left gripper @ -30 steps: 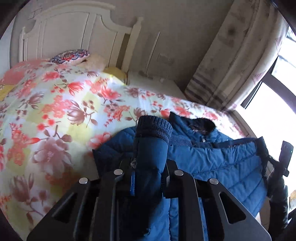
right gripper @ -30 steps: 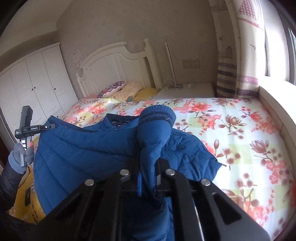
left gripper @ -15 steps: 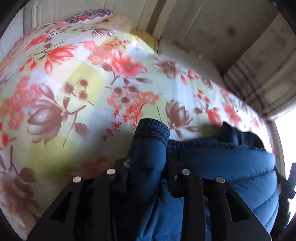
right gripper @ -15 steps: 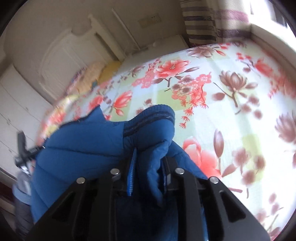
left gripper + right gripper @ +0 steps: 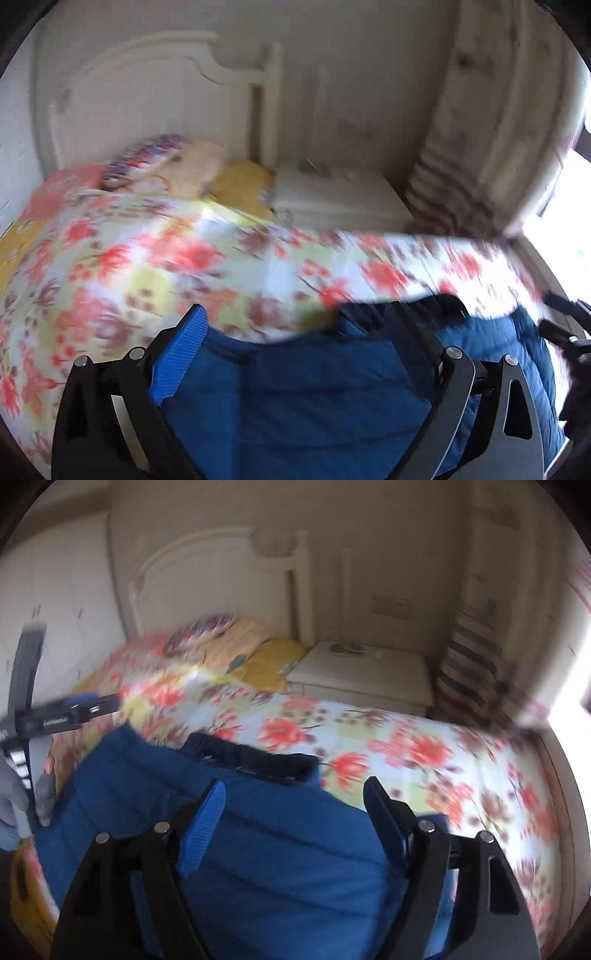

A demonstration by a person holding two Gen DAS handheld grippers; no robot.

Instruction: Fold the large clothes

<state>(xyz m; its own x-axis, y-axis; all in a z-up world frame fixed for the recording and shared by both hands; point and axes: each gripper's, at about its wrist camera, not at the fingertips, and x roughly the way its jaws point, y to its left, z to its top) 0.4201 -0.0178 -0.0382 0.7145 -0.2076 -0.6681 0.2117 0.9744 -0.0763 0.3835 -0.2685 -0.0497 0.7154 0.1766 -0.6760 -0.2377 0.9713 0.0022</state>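
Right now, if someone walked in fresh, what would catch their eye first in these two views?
Most likely the blue puffer jacket, spread low in both views on the bed, with its dark collar toward the headboard. Next, the floral bedspread in red and yellow that fills the middle. Then the right tongs and the left tongs, both wide open over the jacket and gripping nothing.

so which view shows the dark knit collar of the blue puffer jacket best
The right wrist view: the dark knit collar of the blue puffer jacket lies unobstructed along the jacket's far edge on the floral bedspread. In the left wrist view the collar is a motion-blurred sliver partly behind the open left gripper.
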